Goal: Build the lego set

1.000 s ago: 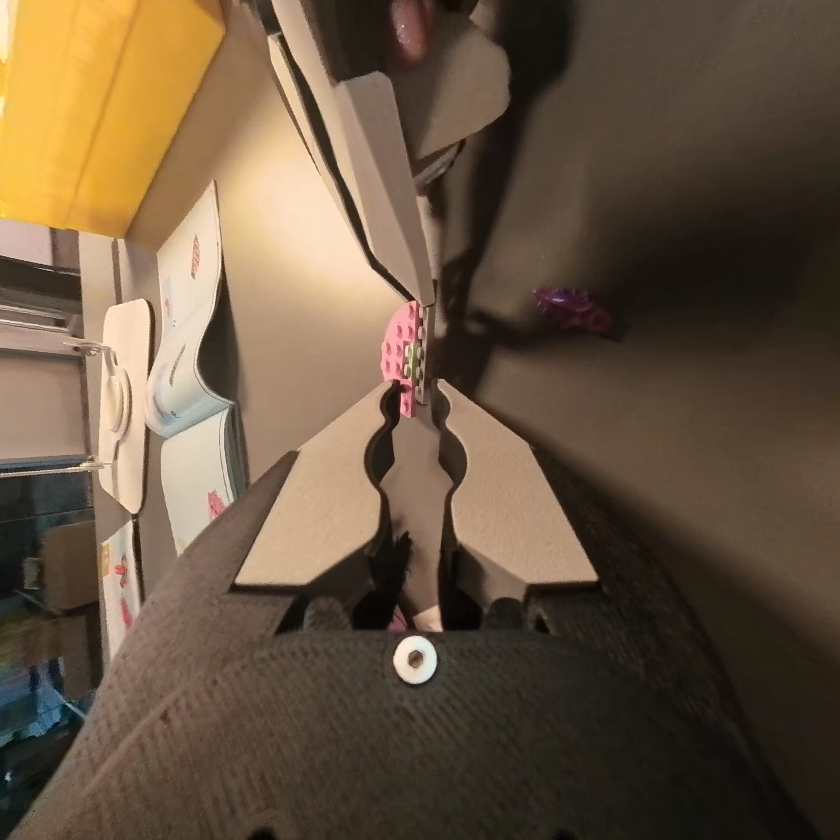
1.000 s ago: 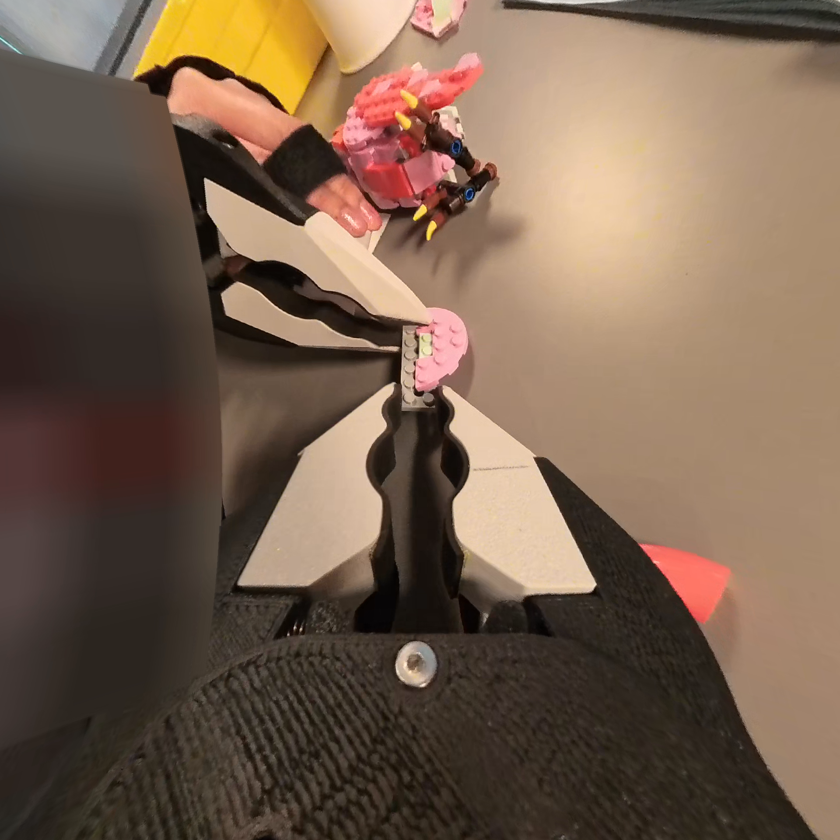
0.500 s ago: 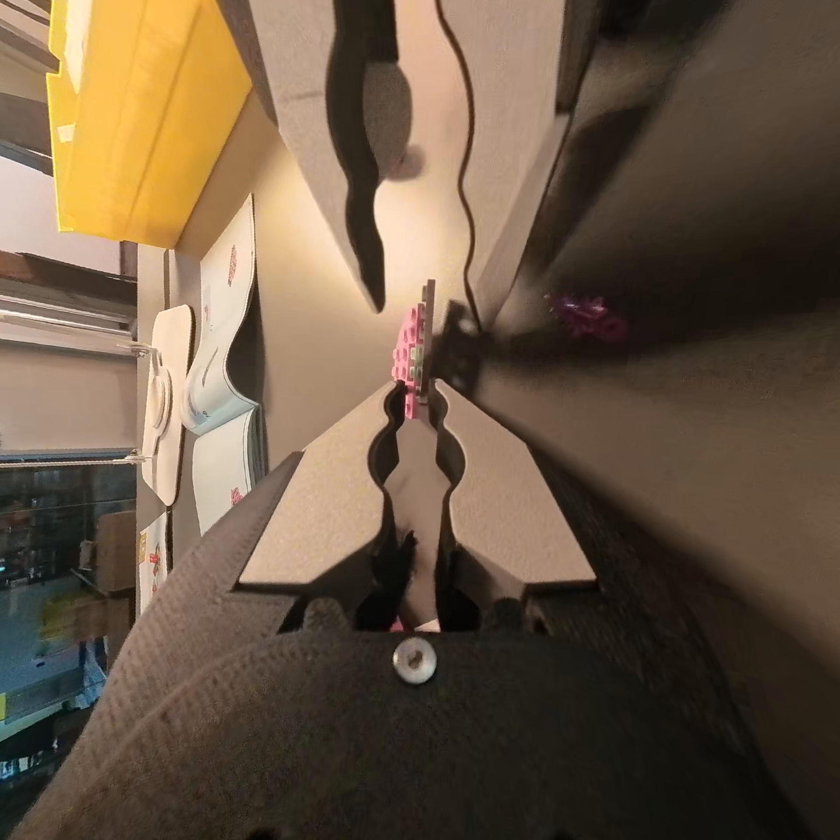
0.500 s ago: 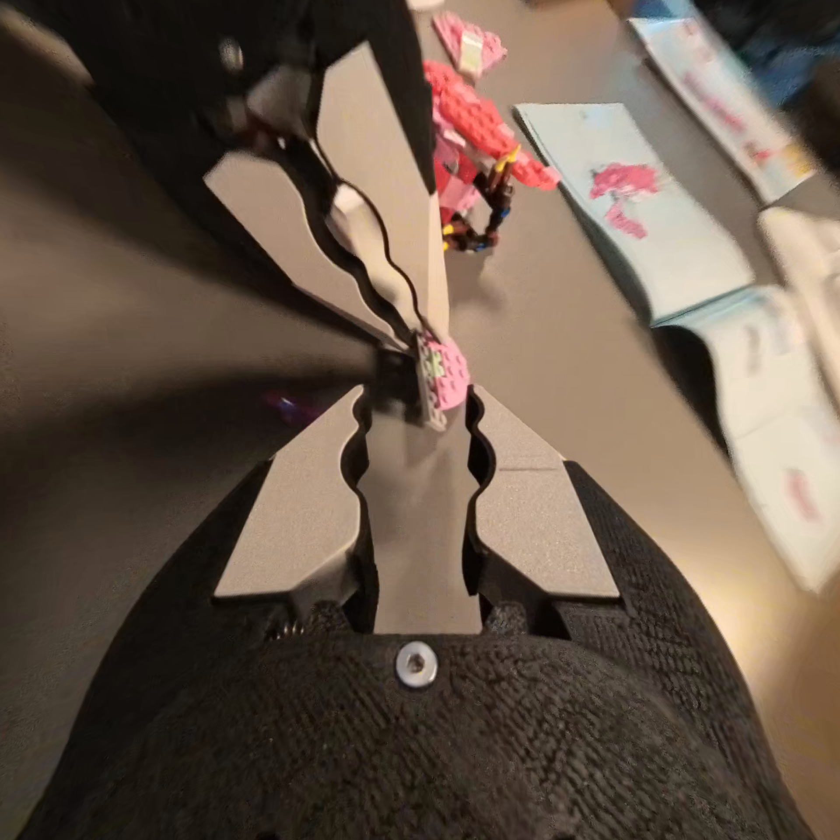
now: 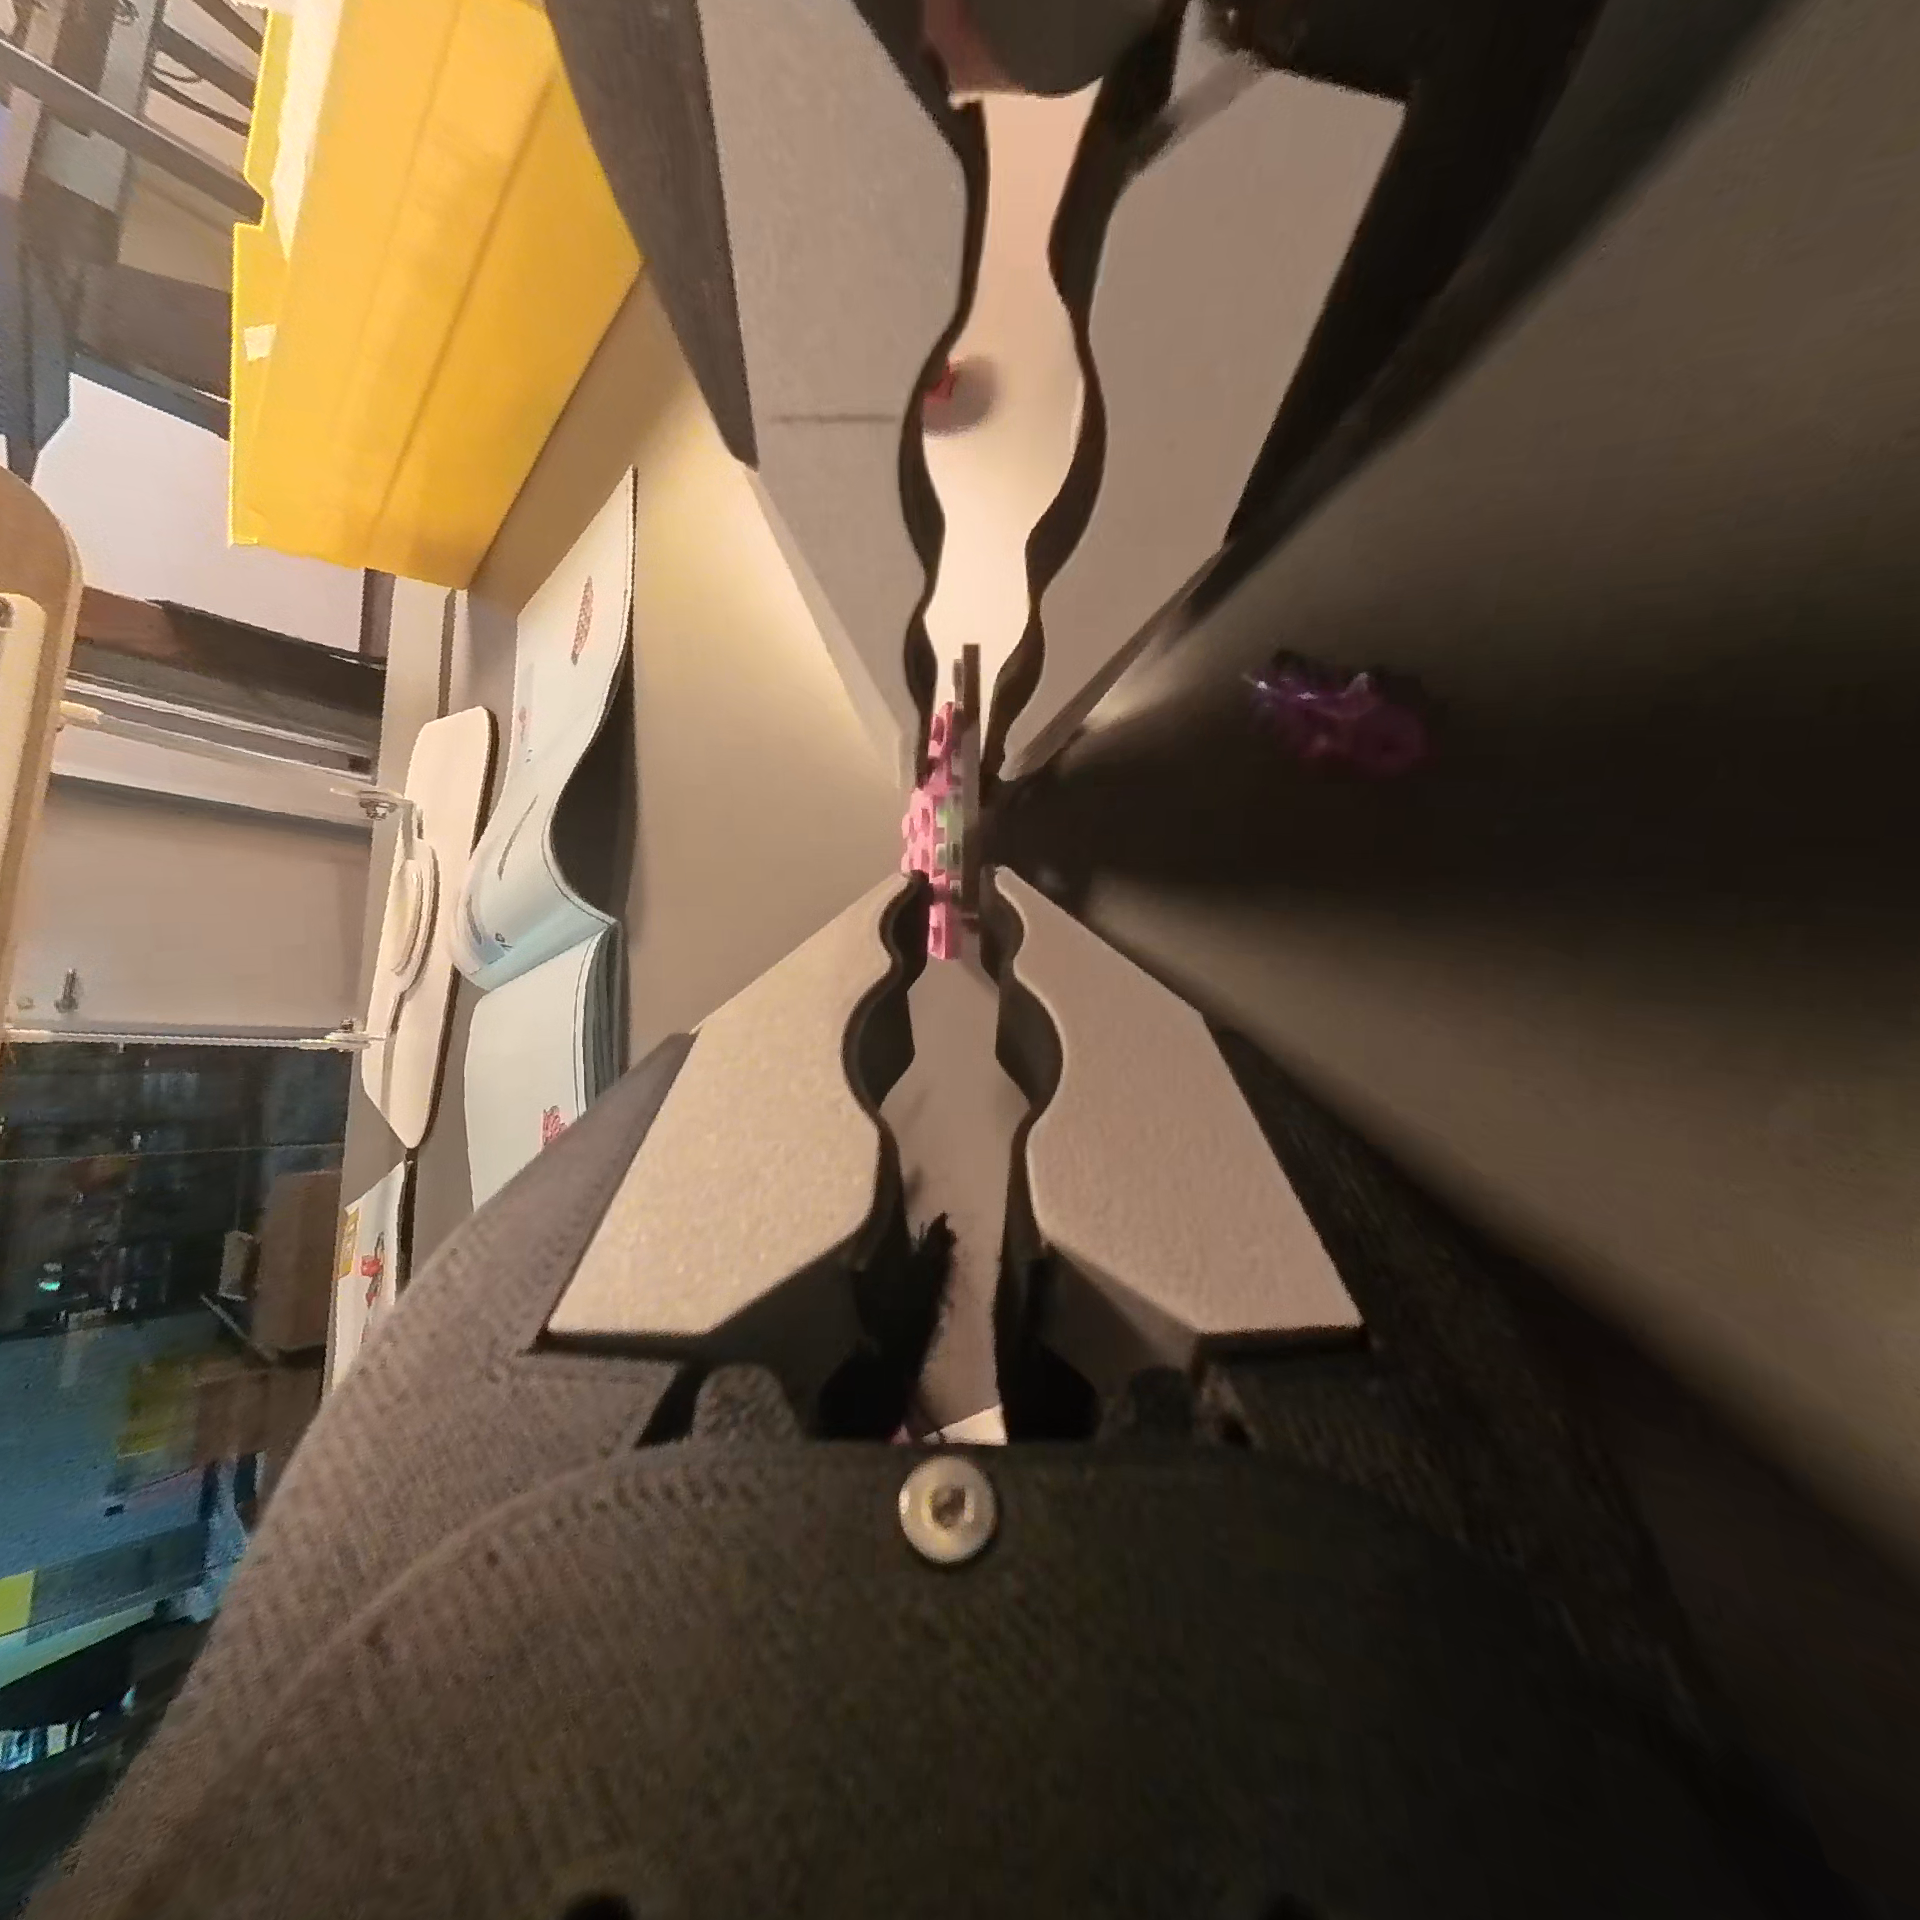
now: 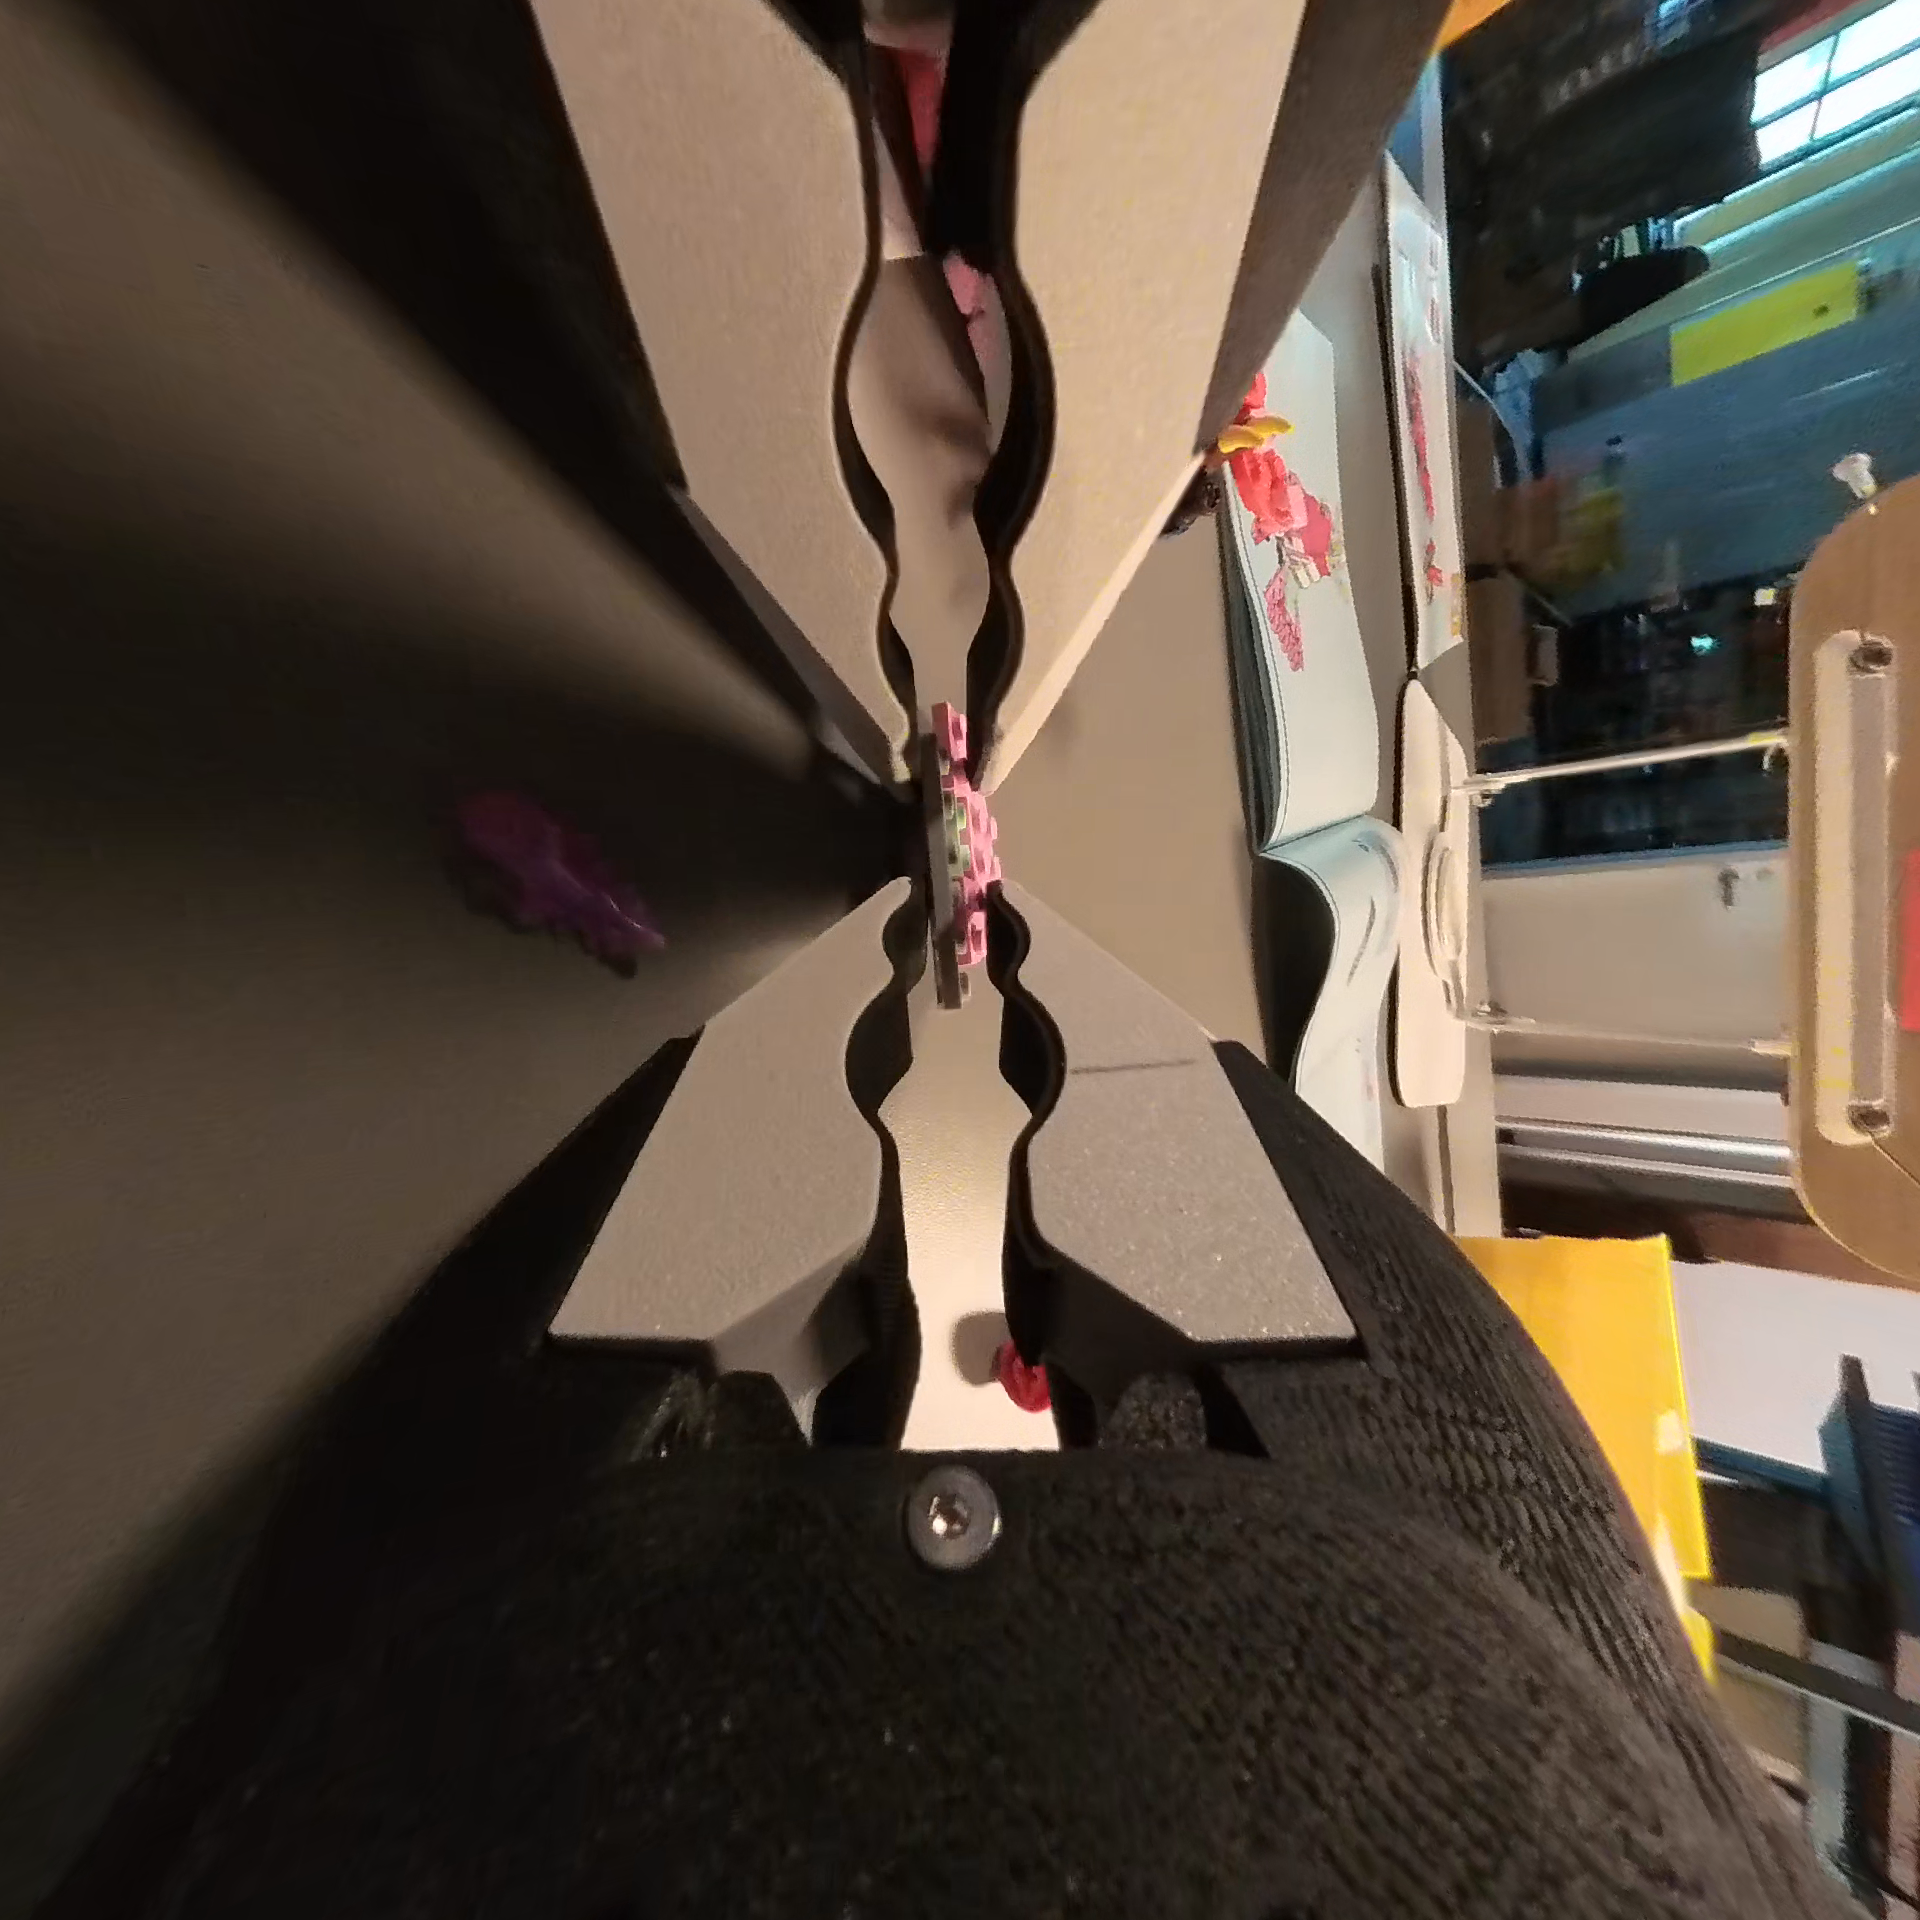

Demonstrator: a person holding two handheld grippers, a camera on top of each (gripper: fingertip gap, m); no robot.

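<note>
A matte grey-brown tabletop [image 5: 727, 665] carries an open booklet [image 5: 540, 935], a yellow bin [image 5: 416, 291] and a purple brick piece [image 6: 551, 883] off to the side of the fingers; shelving blurs behind. The small pink-and-grey brick assembly [image 5: 945, 831] hangs edge-on between the two sets of fingertips, its long axis running along both fingers. The left gripper [image 5: 951, 914] and right gripper [image 6: 951, 935] face tip to tip, each clamped on an opposite end of it, pads pressing the plates
</note>
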